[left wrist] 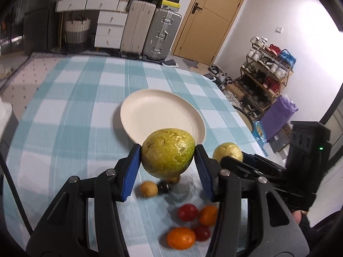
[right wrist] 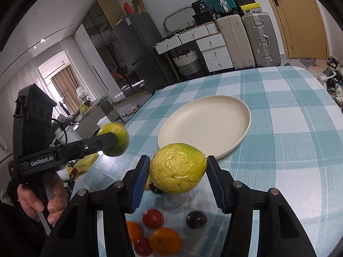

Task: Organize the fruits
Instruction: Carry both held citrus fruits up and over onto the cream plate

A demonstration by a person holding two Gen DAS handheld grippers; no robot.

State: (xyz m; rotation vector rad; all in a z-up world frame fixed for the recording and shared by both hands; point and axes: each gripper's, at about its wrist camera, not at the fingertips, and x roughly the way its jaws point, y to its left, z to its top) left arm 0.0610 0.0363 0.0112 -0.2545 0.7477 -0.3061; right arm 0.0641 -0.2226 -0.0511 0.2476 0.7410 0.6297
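Observation:
My left gripper (left wrist: 168,153) is shut on a greenish-yellow wrinkled fruit (left wrist: 168,152), lifted above the checked tablecloth just short of the cream plate (left wrist: 150,111). My right gripper (right wrist: 178,169) is shut on a yellower wrinkled fruit (right wrist: 178,168), also in the air near the plate (right wrist: 205,124), which holds nothing. Each view shows the other gripper from the side: the right gripper (left wrist: 235,157) with its fruit (left wrist: 227,151), and the left gripper (right wrist: 116,139) with its fruit (right wrist: 116,138). Below lie red tomatoes (left wrist: 187,212) (right wrist: 152,218), oranges (left wrist: 181,237) (right wrist: 164,243) and a dark fruit (right wrist: 196,219).
A small tan fruit (left wrist: 149,189) and a dark one (left wrist: 163,186) lie under the left gripper. The table's right edge (left wrist: 233,107) drops to a shoe rack (left wrist: 265,72) and a purple bag (left wrist: 278,115). Suitcases (left wrist: 150,32) and drawers (left wrist: 110,30) stand behind the table.

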